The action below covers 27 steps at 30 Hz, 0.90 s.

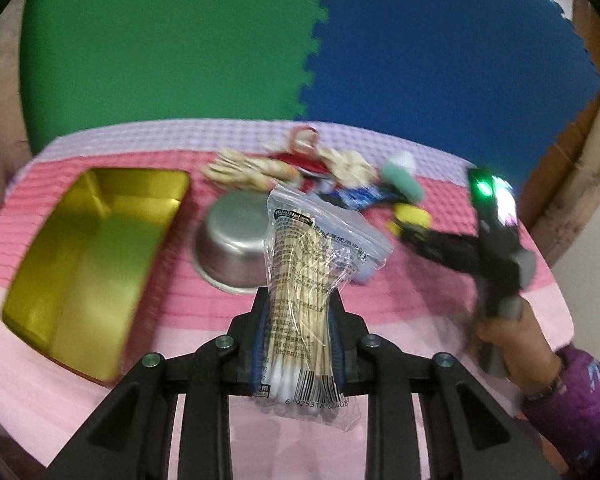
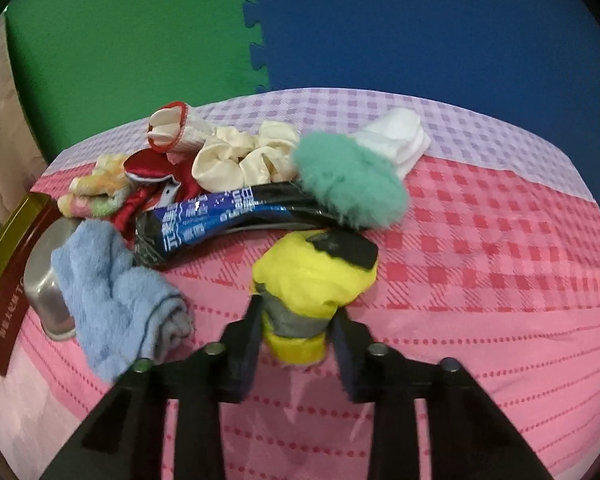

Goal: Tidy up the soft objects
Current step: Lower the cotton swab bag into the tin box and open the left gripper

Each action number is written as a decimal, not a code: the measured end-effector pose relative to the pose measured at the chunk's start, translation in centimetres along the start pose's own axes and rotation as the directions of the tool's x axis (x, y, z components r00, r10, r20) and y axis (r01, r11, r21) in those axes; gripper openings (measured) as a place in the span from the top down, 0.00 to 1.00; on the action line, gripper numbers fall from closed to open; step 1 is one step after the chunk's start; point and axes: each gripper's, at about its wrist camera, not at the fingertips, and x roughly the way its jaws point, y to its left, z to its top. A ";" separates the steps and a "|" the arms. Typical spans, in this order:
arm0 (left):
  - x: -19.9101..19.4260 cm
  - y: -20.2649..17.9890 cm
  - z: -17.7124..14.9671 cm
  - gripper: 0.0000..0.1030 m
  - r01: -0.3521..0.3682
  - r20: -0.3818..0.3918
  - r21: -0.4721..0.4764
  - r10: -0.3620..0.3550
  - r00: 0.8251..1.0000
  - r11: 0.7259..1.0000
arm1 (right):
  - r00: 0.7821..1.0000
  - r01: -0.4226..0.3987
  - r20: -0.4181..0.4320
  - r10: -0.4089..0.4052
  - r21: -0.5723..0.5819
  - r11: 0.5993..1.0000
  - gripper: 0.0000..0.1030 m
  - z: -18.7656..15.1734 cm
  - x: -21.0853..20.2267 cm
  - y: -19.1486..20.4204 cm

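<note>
My left gripper (image 1: 300, 320) is shut on a clear bag of cotton swabs (image 1: 308, 264), which stands upright above the pink cloth. My right gripper (image 2: 296, 328) is shut on a yellow soft bundle with black and grey patches (image 2: 312, 276), low over the cloth; in the left wrist view that yellow bundle (image 1: 410, 216) sits at the right gripper's tip. Behind it lie a green fluffy puff (image 2: 352, 180), a cream scrunchie (image 2: 244, 156), white pads (image 2: 400, 140), a blue towel (image 2: 116, 292) and a pastel cloth (image 2: 96, 192).
A gold tin (image 1: 88, 256) lies open at the left, with a steel bowl (image 1: 232, 240) beside it. A blue-and-black packet (image 2: 220, 216) and a red satin piece (image 2: 152, 176) lie in the pile. Green and blue foam mats stand behind the table. A person's hand (image 1: 512, 332) holds the right gripper.
</note>
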 end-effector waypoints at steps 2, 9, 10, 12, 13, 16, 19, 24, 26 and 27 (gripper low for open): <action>-0.3 1.2 0.8 0.77 -0.039 0.008 -0.005 0.039 0.999 0.999 | 1.000 0.003 0.000 -0.003 -0.012 1.000 0.73 -0.7 -0.8 -0.5; 0.5 6.7 3.8 0.77 -0.178 0.007 -0.023 0.178 0.984 0.984 | 1.000 0.020 0.004 -0.020 -0.001 1.000 0.74 -3.6 -3.3 -2.1; 0.8 7.4 4.1 0.77 -0.192 0.005 -0.023 0.192 0.981 0.981 | 1.000 0.018 0.004 -0.018 0.006 1.000 0.74 -3.7 -3.4 -2.5; 1.7 9.0 4.7 0.77 -0.222 -0.008 -0.024 0.222 0.975 0.975 | 1.000 0.020 0.004 -0.020 0.013 1.000 0.74 -3.9 -3.3 -2.8; 2.4 9.9 5.1 0.77 -0.235 -0.021 -0.026 0.234 0.972 0.972 | 1.000 0.025 0.005 -0.025 0.009 1.000 0.74 -4.0 -3.3 -2.6; 3.7 11.7 5.7 0.77 -0.266 -0.036 -0.022 0.265 0.964 0.964 | 0.999 0.042 0.005 -0.042 0.000 0.999 0.74 -4.1 -3.3 -2.4; 5.6 13.0 6.1 0.72 -0.314 -0.056 0.012 0.314 0.948 0.949 | 0.999 0.044 0.005 -0.044 -0.001 0.999 0.74 -3.9 -3.0 -2.4; 7.3 14.0 6.5 0.42 -0.335 -0.076 0.035 0.337 0.939 0.942 | 0.999 0.045 0.007 -0.045 -0.001 0.999 0.73 -3.9 -2.8 -2.4; 7.4 14.0 6.6 0.27 -0.350 -0.051 0.049 0.352 0.934 0.935 | 0.999 0.046 0.008 -0.046 -0.002 0.999 0.73 -4.0 -2.8 -2.4; 7.2 13.9 6.6 0.23 -0.368 -0.029 0.058 0.370 0.929 0.928 | 0.999 0.046 0.008 -0.046 -0.002 0.999 0.73 -4.0 -2.8 -2.4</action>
